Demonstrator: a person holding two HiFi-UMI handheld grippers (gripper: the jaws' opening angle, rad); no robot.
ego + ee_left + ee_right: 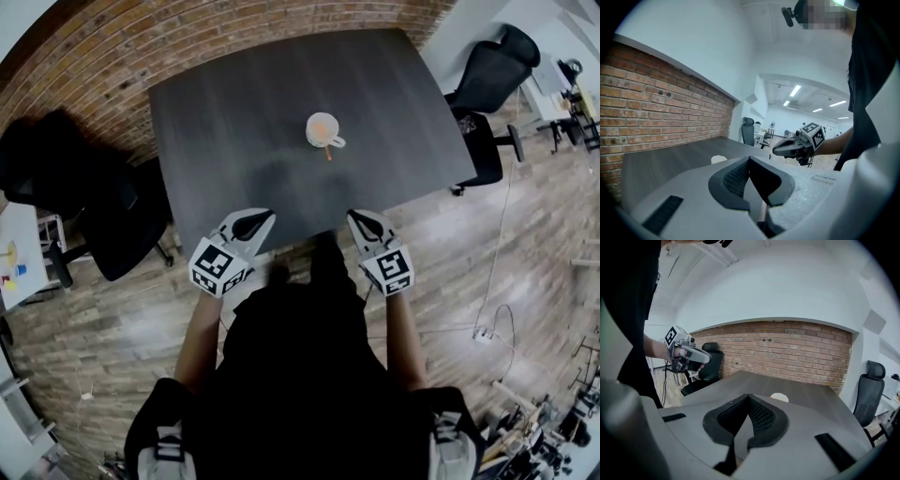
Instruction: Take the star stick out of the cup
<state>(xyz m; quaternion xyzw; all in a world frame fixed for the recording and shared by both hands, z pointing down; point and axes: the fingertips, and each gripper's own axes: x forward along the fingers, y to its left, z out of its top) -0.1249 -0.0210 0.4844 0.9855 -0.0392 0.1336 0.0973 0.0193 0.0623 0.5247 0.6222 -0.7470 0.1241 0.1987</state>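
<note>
The star stick [327, 148] leans out of the white cup [322, 128], its orange end poking over the rim toward the person; the cup stands mid-way across the dark table [234, 112]. Both the left gripper [253, 223] and right gripper [366, 223] hover at the near edge, jaws pressed together on nothing, well apart from the cup. I'd say the right jaws must part before reaching, then pinch the exposed end and draw along its lean so the cup doesn't tip.

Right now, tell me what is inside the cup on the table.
Inside the white cup an orange stick leans, one end poking over the rim beside the handle. The cup wall hides its lower part, and no star shape can be made out.
</note>
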